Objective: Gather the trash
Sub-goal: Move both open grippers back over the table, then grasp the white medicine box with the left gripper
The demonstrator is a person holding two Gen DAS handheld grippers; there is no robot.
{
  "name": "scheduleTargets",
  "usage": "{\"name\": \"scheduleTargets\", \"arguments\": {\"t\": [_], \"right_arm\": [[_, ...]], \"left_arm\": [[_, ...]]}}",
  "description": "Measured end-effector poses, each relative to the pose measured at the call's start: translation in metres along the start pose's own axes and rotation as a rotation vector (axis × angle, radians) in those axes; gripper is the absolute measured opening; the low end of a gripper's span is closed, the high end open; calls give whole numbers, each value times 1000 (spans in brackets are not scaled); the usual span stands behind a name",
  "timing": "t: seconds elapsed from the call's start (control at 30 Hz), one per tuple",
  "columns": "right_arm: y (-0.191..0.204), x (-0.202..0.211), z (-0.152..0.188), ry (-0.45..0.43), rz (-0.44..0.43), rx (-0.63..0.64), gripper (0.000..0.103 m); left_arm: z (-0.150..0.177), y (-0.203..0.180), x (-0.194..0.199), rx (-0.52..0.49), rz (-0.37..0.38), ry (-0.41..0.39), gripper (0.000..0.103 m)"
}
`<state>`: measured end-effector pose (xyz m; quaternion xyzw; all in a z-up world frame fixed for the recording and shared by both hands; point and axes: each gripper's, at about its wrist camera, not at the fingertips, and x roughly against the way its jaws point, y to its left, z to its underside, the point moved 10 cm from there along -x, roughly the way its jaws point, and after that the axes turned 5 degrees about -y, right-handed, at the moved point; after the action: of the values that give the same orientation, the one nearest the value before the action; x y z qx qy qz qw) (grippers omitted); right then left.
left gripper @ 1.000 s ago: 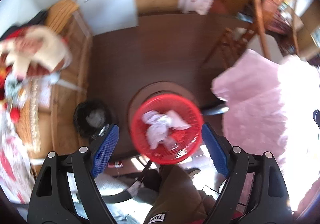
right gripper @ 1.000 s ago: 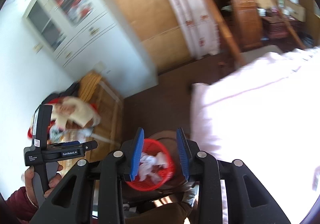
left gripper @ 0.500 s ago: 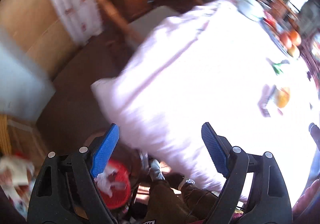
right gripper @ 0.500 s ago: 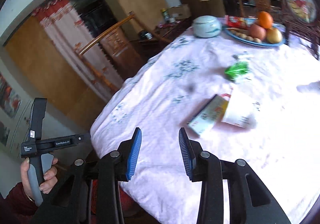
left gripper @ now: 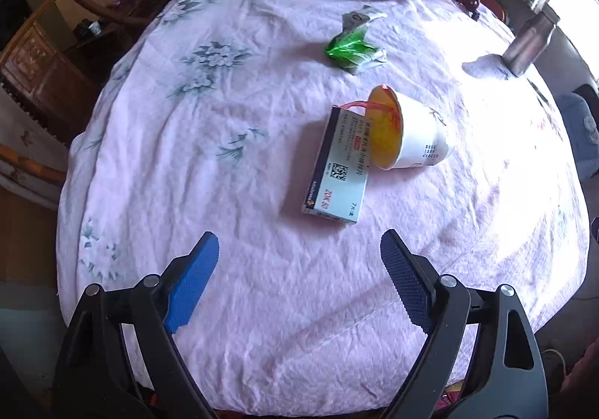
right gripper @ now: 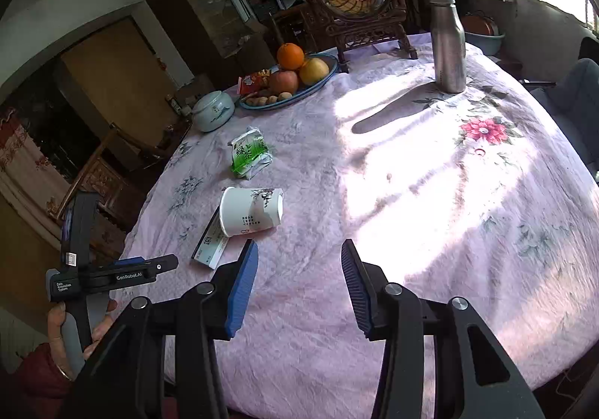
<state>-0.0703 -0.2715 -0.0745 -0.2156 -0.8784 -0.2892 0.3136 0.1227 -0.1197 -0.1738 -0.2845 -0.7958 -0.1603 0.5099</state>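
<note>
The left gripper [right gripper: 112,275] reads "GenRobot.AI"; the green packet [right gripper: 250,153] reads "绿茶".

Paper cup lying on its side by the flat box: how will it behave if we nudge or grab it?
The paper cup lies on its side, so a push would probably roll it in a curve, given its taper. It looks empty and thin-walled: likely light, easily crushed by a hard squeeze. Its rim rests on the flat box, which may shift with it.

Both hand-held grippers [left gripper: 299,261] [right gripper: 299,269] — empty, agape
</note>
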Motion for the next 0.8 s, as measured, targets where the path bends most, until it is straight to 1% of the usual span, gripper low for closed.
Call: {"name": "scheduleTargets", "arguments": {"t": [0.17,0.23,0.33,0.47,0.5,0.53,0.57,0.6,0.63,0.73,0.8], "right_arm": [[-29,19,-3,-45,88,-38,51],[-37,22,-1,-45,115,-52,51],[-46,27,1,-41,145,-62,52],[-48,24,2,-21,158,-52,53],[-47,22,1,-14,156,-47,53],[-45,20,1,-7,154,-40,53],[-43,18,0,0,150,-32,53],[-41,15,-1,5,144,-25,53],[-38,13,-2,9,138,-19,53],[-27,2,-6,27,106,-2,53],[-17,-9,-7,49,74,14,53]], "left_arm": [[-6,-15,-33,-59,17,28,85],[-9,-18,-45,-72,26,36,85],[-12,-20,-60,-83,19,46,85],[-15,-19,-75,-70,26,59,83],[-16,-18,-77,-67,25,55,79],[-17,-18,-78,-66,22,52,71],[-17,-17,-79,-66,19,55,65],[-16,-17,-79,-64,13,58,56],[-16,-14,-78,-60,1,53,52],[-14,-7,-67,-24,18,43,52],[-11,1,-57,-3,11,32,51]]}}
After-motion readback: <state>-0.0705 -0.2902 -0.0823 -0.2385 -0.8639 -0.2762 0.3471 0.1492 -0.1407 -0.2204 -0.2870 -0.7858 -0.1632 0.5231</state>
